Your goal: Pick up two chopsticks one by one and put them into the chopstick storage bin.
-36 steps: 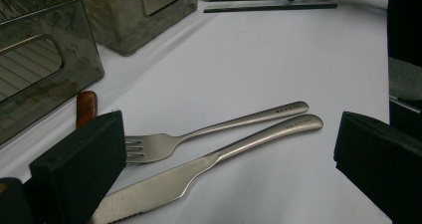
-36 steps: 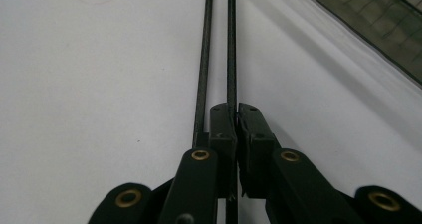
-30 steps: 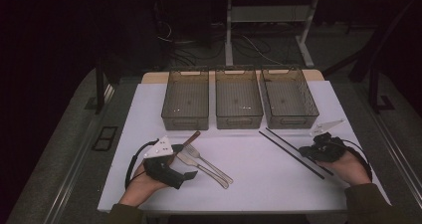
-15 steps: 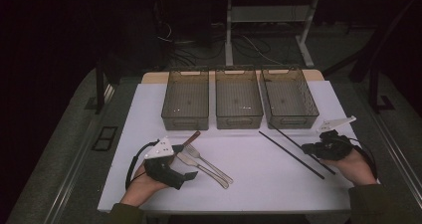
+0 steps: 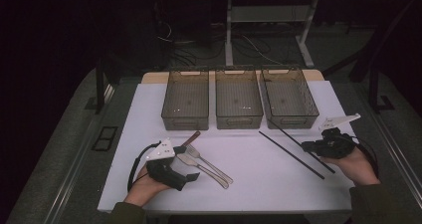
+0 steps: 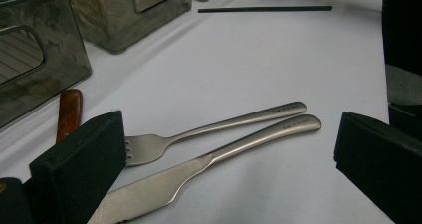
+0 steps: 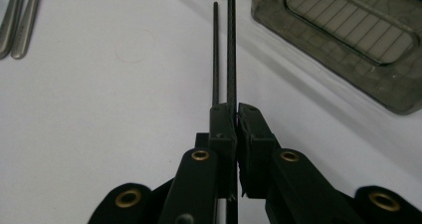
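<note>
Two thin black chopsticks lie slanted on the white table at the right. My right gripper [image 5: 311,147] [image 7: 235,109] is shut on the farther chopstick [image 5: 286,133] [image 7: 231,45]. The other chopstick [image 5: 288,153] [image 7: 215,55] lies free just beside it. At the left, a steel fork [image 5: 206,160] [image 6: 219,127] and a steel knife [image 5: 199,167] [image 6: 199,167] lie side by side. My left gripper [image 5: 188,163] [image 6: 229,134] rests open on the table with its jaws on either side of them, touching neither. A brown handle [image 5: 191,137] [image 6: 69,112] pokes out by its left jaw.
Three smoky see-through bins stand in a row at the back of the table: left [image 5: 184,119], middle [image 5: 239,119], right [image 5: 293,118]. The right bin's wall [image 7: 348,79] is close beyond the held chopstick. Dark floor, cables and a desk frame lie behind.
The right hand has turned a little, so its grey plate now sticks up to the right. The left hand and the cutlery have stayed put.
</note>
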The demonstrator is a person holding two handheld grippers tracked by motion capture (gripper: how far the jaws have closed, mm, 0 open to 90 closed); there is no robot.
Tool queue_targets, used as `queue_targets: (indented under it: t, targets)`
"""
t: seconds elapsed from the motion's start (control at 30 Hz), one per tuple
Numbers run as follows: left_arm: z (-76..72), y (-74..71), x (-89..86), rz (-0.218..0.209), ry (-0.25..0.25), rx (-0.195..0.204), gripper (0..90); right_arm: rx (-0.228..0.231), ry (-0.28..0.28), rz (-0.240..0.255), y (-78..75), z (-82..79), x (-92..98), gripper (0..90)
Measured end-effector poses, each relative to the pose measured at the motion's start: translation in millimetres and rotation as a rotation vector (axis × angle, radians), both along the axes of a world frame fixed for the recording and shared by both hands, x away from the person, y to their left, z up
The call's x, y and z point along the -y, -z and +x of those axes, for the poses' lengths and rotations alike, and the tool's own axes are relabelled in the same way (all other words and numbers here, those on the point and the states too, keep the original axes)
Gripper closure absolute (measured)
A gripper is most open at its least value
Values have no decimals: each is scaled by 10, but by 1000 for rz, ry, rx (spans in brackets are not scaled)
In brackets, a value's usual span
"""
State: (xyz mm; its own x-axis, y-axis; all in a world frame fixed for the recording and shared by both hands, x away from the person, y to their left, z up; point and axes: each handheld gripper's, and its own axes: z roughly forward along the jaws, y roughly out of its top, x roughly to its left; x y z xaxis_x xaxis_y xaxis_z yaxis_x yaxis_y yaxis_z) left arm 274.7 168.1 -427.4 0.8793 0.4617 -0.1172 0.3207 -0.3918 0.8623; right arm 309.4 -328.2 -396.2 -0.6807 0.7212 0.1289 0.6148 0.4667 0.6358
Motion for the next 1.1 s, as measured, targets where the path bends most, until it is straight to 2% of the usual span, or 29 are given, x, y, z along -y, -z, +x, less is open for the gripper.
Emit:
queue_targets:
  t: [0.27,0.6,0.73,1.1]
  targets:
    - [2,-1,4,-7,-4,-2,0,9,-2,26,-81,44,-69,858]
    - [-7,-7,19,-8,-3,-1,0,45,2,65,-253,131,-244,858]
    - [-6,-11,8,-10,-3,-1,0,41,8,81,-298,179,-331,858]
    - [-8,-22,8,-16,-2,3,0,35,22,86,-439,329,-581,858]
